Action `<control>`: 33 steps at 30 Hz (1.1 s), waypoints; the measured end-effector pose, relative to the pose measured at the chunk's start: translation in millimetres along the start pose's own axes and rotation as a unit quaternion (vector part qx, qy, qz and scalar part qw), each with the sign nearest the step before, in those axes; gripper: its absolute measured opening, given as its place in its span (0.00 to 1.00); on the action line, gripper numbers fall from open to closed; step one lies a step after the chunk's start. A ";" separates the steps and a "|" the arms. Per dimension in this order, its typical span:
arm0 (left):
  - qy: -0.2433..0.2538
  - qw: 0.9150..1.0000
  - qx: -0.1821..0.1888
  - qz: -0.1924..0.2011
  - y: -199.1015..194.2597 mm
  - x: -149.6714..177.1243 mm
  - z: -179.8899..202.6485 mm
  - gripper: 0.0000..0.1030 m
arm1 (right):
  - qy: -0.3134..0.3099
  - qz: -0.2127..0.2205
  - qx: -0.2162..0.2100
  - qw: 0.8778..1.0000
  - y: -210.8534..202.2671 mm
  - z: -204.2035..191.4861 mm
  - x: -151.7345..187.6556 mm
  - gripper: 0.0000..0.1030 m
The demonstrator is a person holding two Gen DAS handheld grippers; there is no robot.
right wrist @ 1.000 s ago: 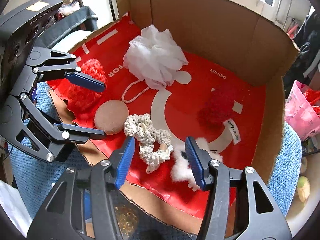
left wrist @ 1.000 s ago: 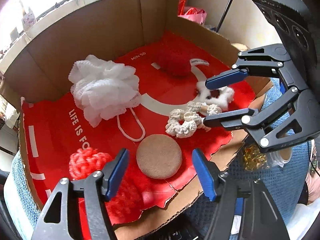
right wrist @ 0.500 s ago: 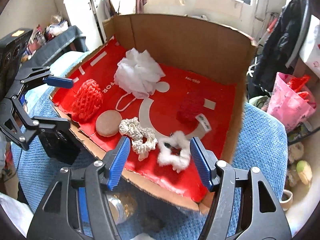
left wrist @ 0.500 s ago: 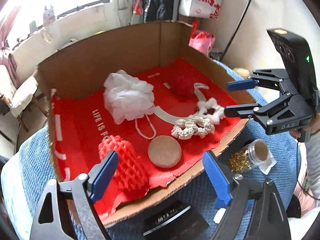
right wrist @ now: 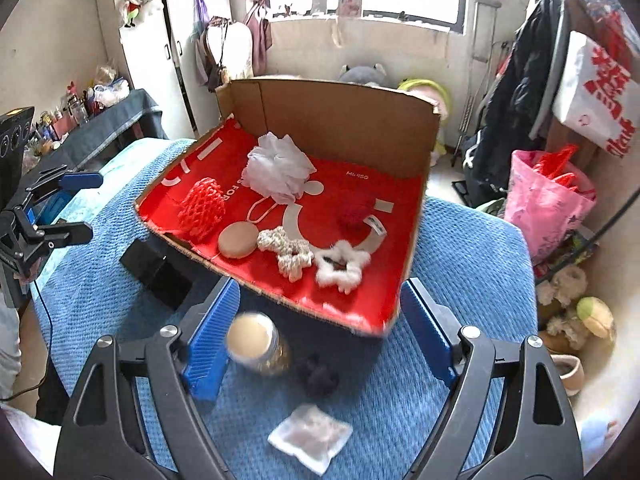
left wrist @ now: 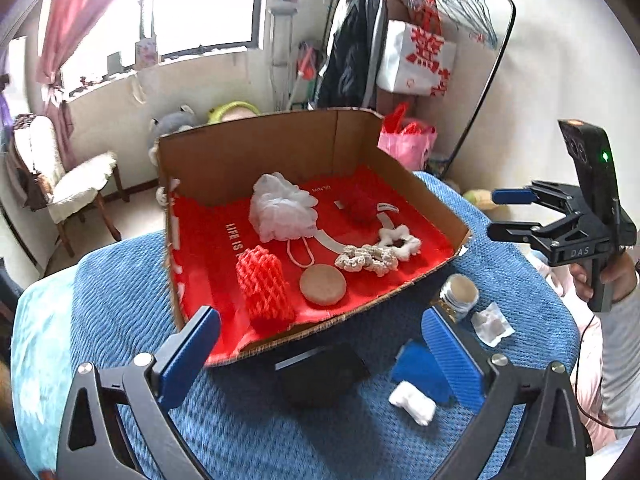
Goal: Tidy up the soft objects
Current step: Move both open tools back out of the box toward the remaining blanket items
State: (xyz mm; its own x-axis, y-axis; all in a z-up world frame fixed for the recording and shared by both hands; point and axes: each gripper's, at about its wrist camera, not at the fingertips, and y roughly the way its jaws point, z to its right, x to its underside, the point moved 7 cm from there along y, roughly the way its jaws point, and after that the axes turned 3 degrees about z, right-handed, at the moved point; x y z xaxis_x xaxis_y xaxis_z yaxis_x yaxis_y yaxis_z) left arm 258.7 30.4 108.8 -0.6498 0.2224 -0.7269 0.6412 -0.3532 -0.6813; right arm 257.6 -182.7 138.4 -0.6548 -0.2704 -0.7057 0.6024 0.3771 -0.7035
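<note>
A cardboard box (left wrist: pixel 280 148) lined in red (right wrist: pixel 340 120) holds soft things: a white mesh pouf (left wrist: pixel 280 210) (right wrist: pixel 278 170), a red net sponge (left wrist: pixel 262 286) (right wrist: pixel 202 208), a tan round puff (left wrist: pixel 322 290) (right wrist: pixel 239 240), a cream scrunchie (left wrist: pixel 366 258) (right wrist: pixel 290 252), a white fluffy scrunchie (left wrist: pixel 400 238) (right wrist: pixel 342 266) and a dark red ball (left wrist: pixel 360 206) (right wrist: pixel 356 210). My left gripper (left wrist: pixel 320 354) (right wrist: pixel 74 204) is open and empty, well back from the box. My right gripper (right wrist: pixel 316 332) (left wrist: pixel 508 212) is open and empty, also back from it.
The box sits on a blue textured cover (left wrist: pixel 260 420). In front of it lie a black block (left wrist: pixel 320 368) (right wrist: pixel 156 268), a small jar with a tan lid (left wrist: pixel 460 294) (right wrist: pixel 256 342), a white packet (right wrist: pixel 310 436) (left wrist: pixel 492 324), a blue block (left wrist: pixel 418 370) and a white wad (left wrist: pixel 412 402).
Both grippers have pulled back and up from inside the box, still open and empty. The whole box and the items on the blue cover have come into view.
</note>
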 end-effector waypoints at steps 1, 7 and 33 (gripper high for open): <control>-0.002 1.000 -0.003 0.005 -6.4 3.0 1.0 1.00 | 0.001 0.005 0.003 1.000 -5.6 -1.2 3.6 0.80; -0.013 0.998 -0.036 0.051 -43.4 31.3 10.9 1.00 | 0.011 0.045 0.019 0.999 -49.7 -14.4 39.6 0.85; -0.029 0.979 -0.088 0.180 -81.7 142.4 102.3 1.00 | 0.049 0.147 0.095 0.983 -81.2 -90.9 159.6 0.93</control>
State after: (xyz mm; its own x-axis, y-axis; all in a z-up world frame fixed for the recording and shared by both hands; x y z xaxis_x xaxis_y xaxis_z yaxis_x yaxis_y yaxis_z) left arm 72.1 -2.0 69.9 -0.3884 0.0579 -0.9197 0.8898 -0.2360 -0.3907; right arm 62.6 -175.9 90.5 -0.4746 -0.0846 -0.8761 0.8405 0.2520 -0.4796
